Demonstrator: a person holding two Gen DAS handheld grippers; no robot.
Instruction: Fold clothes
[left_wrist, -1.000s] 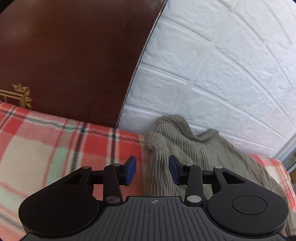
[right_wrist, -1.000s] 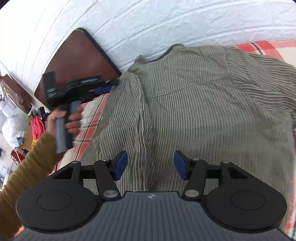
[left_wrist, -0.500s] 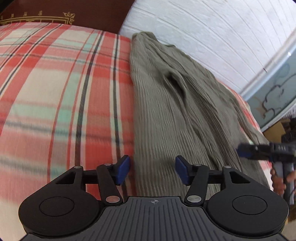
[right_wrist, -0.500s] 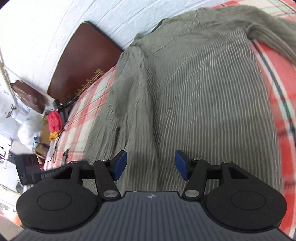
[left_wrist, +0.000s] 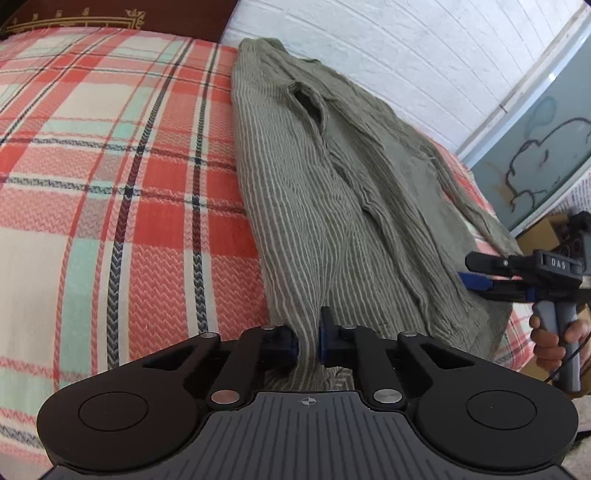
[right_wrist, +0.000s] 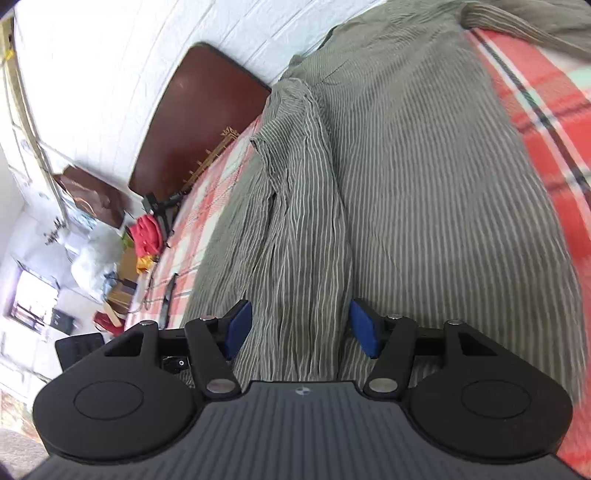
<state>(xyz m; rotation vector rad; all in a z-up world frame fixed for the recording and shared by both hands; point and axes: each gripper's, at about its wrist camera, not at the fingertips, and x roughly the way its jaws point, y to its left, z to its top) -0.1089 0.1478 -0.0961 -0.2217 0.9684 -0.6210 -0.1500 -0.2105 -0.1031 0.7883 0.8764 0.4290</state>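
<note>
Olive-green striped shirt lies lengthwise on a red, cream and mint plaid bedspread, collar end toward the white brick-pattern wall, hem end toward the cameras. One long edge is folded inward, forming a rumpled ridge along the body; visible in both views.

Left gripper: blue pads pinched together on a bunched fold of the shirt's near hem edge. Fabric rises between the pads and creases toward them. Plaid bedspread is just to the left of the grip point.

Right gripper: jaws apart, blue pads on either side of the folded ridge, not pressing on it. From the left wrist view the same gripper sits at the shirt's other near corner, close above the fabric edge; whether it touches the cloth cannot be told from there. A person's hand grips its grey handle.

Surroundings: dark brown headboard with gold trim at the far left end of the bed, against the wall. In the right wrist view, beyond the bed edge, there is clutter: a red cloth item, white bags, a window. In the left wrist view, a pale blue panel with a drawn outline stands beyond the right side of the bed.
</note>
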